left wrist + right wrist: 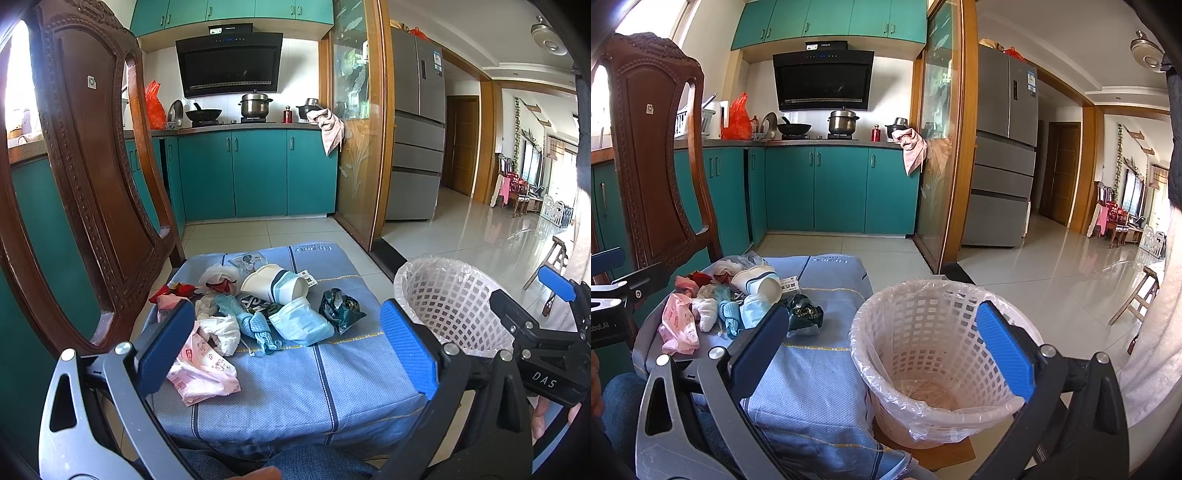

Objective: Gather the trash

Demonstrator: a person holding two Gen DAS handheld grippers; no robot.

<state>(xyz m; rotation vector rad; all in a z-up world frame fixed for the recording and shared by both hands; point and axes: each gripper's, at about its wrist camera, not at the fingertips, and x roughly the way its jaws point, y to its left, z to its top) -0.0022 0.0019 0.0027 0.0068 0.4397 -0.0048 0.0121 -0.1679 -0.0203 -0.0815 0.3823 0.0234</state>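
Left wrist view: left gripper spread wide, empty, poised over trash pile on blue cushion, presumably for a first pick. Right wrist view: right gripper likewise agape, empty, beside lined basket, apparently empty.

One basket, one cup, one mask, one pink bag, one dark wrapper, one teal cloth (the rest tangles together), two claws: left, right.

Chair top beyond the frame; basket base behind the right gripper.
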